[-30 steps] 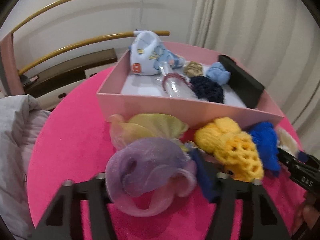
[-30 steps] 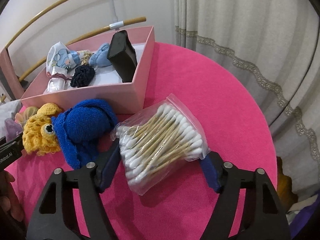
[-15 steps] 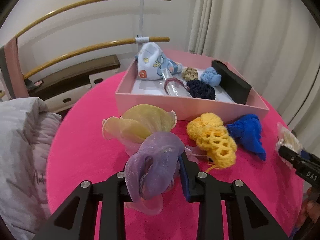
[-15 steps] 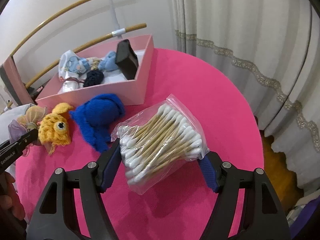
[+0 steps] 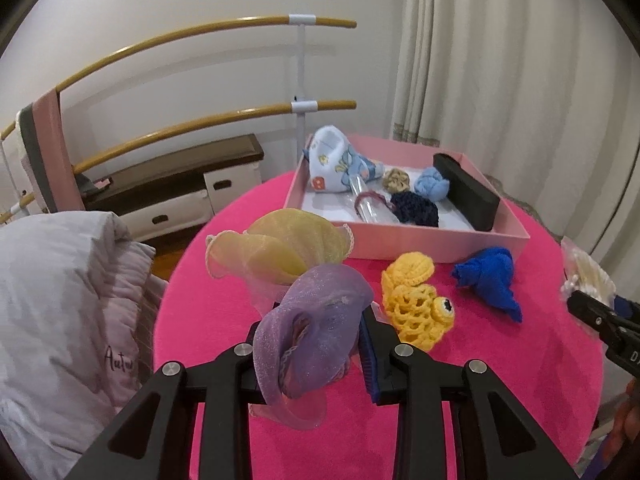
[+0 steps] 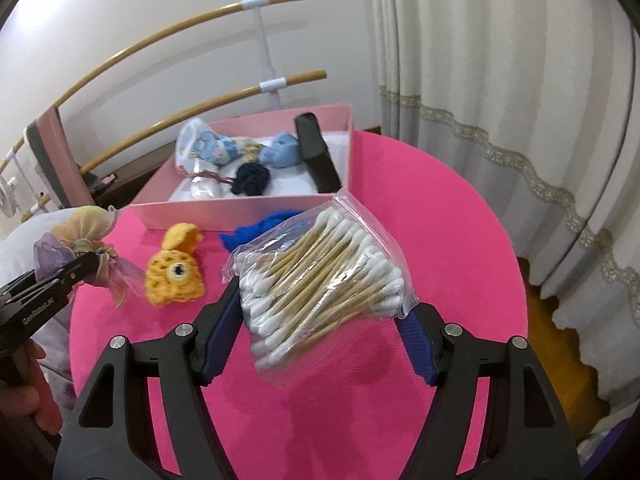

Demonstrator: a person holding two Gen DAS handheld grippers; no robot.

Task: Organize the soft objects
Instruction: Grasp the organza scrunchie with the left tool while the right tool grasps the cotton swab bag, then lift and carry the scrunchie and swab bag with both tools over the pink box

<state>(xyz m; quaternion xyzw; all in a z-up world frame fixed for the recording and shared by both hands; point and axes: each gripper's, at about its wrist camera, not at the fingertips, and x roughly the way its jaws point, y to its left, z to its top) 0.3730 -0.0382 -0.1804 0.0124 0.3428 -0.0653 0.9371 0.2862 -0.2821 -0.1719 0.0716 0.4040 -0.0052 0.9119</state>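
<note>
Left wrist view, grip: my left hand-held gripper (image 5: 316, 354) was clamped on the purple organza scrunchie (image 5: 316, 332), its yellow twin (image 5: 280, 246) dangling off the same bundle.
Left wrist view, change: a second before, the jaws stood wider around the bundle while it lay on the desk (image 5: 500, 380); now they had pinched in and the bundle hung clear of the pink cloth.
Left wrist view, remaining: yellow crochet fish (image 5: 416, 304) and blue knit piece (image 5: 490, 280) lay in front of the pink box (image 5: 400, 246).
Right wrist view, grip: my right hand-held gripper (image 6: 320, 316) squeezed the bag of cotton swabs (image 6: 320, 284) from both sides, off the desk.
Right wrist view, change: the box looked farther below than earlier, so both loads had risen.
Meaning: I judged both pickups done; carrying to the box came next.
</note>
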